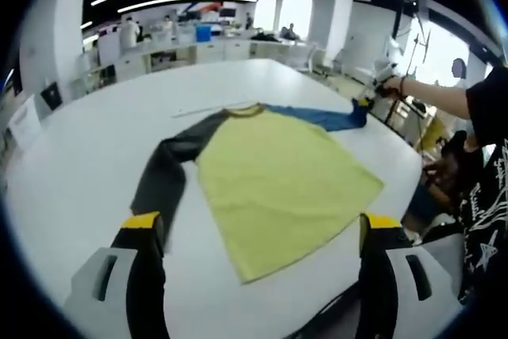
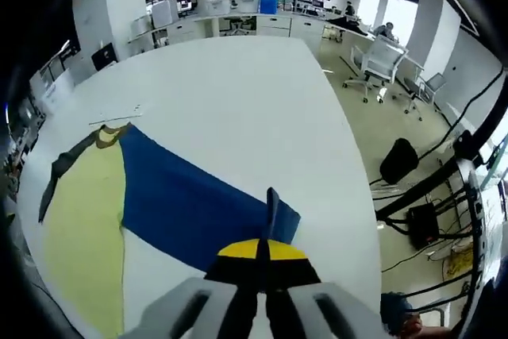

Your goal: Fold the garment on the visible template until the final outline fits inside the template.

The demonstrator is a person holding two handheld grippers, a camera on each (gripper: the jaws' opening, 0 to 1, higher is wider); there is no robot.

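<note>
Right gripper view: the right claw was clenched on the blue sleeve cuff. The garment was spread flat on the table ahead of the released left claw. No fold was judged completed; all folding remained.

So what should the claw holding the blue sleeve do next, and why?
Probably carry the long blue sleeve inward across the yellow shirt body. The right claw is shut on its cuff, and the sleeve lies stretched out straight on the white table, so folding it over would narrow the outline.
</note>
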